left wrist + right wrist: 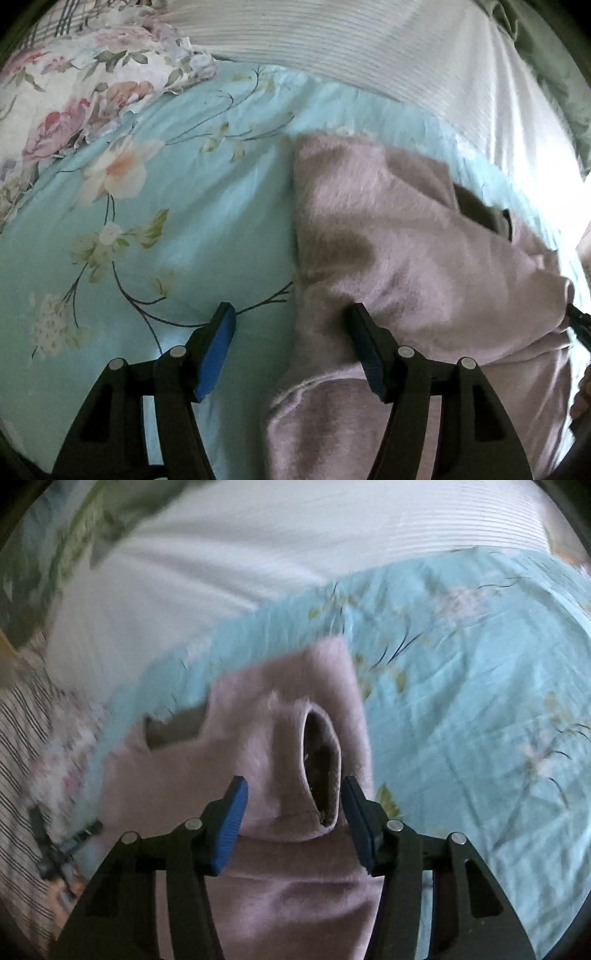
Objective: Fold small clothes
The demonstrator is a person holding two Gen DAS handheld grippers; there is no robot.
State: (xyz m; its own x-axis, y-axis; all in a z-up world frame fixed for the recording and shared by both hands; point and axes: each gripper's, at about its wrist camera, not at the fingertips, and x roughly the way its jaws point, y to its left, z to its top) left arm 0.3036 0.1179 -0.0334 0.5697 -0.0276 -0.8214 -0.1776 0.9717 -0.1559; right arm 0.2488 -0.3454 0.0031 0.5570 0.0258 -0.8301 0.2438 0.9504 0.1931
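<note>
The bed wears a pale blue flowered cover, with a white ribbed sheet along its far side and a rose-print pillow at one corner. A fuzzy pink garment lies rumpled on the cover, just short of the sheet. The left gripper stands open over the garment's edge, one of its fingers against the fleece, holding nothing. The right gripper shows fingers parted around a sleeve opening, pads off the cloth.
</note>
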